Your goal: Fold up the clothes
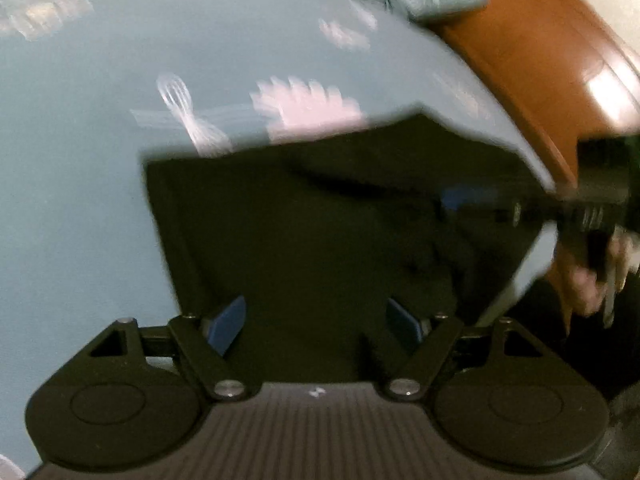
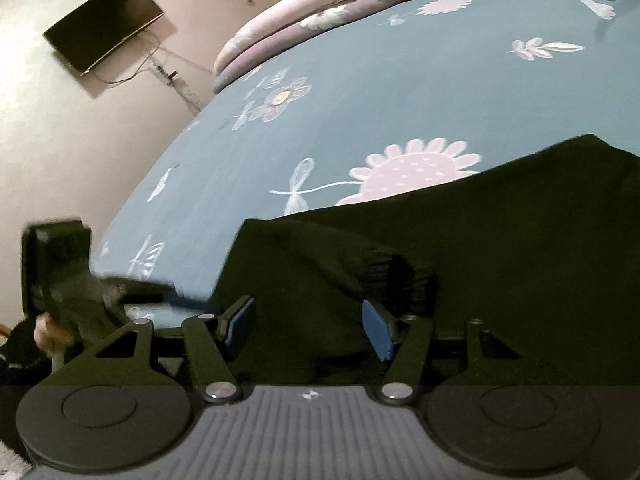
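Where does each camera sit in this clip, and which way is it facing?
Left wrist: on the left gripper, looking down at the dark garment on the blue floral bedsheet; the right gripper and hand show at right.
Right wrist: on the right gripper, looking across the garment and sheet toward a wall television; the left gripper shows at left.
Shared: garment, sheet, pink flower print.
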Demonstrator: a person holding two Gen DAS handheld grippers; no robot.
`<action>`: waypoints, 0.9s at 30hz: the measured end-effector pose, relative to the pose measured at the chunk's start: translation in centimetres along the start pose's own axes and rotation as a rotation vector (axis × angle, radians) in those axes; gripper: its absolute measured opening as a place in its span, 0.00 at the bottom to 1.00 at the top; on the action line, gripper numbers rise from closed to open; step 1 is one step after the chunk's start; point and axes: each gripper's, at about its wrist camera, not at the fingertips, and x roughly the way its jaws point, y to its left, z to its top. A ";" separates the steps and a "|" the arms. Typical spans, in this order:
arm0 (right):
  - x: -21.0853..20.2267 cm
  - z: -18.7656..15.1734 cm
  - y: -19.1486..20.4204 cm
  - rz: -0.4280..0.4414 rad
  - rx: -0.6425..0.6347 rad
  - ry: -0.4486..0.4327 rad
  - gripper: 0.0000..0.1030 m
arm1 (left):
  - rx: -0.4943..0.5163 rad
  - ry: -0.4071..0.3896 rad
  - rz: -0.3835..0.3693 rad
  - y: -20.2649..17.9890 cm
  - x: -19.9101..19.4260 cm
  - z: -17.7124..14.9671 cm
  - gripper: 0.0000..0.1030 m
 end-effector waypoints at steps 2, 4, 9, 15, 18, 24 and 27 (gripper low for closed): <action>0.5 0.2 1.1 0.012 -0.036 0.004 0.63 | -0.097 -0.080 -0.009 2.0 -1.8 1.4 0.75; 1.4 0.5 2.1 0.023 -0.060 0.012 0.63 | -0.269 -0.086 -0.067 5.7 -1.5 2.7 0.76; 3.6 0.7 4.4 0.068 -0.132 0.043 0.63 | -0.497 -0.015 -0.064 11.3 2.2 3.0 0.74; 8.4 1.2 7.6 0.178 -0.268 0.094 0.33 | -0.532 0.001 -0.184 12.4 4.6 3.3 0.75; 11.1 0.3 9.2 0.225 -0.341 0.173 0.27 | -0.541 0.026 -0.213 12.6 5.0 3.6 0.75; 13.8 -2.1 8.5 0.221 -0.340 0.281 0.21 | -0.562 0.001 -0.280 13.0 5.6 4.1 0.75; 13.9 -1.5 7.0 0.252 -0.231 0.301 0.14 | -0.583 -0.051 -0.328 13.3 5.6 4.8 0.74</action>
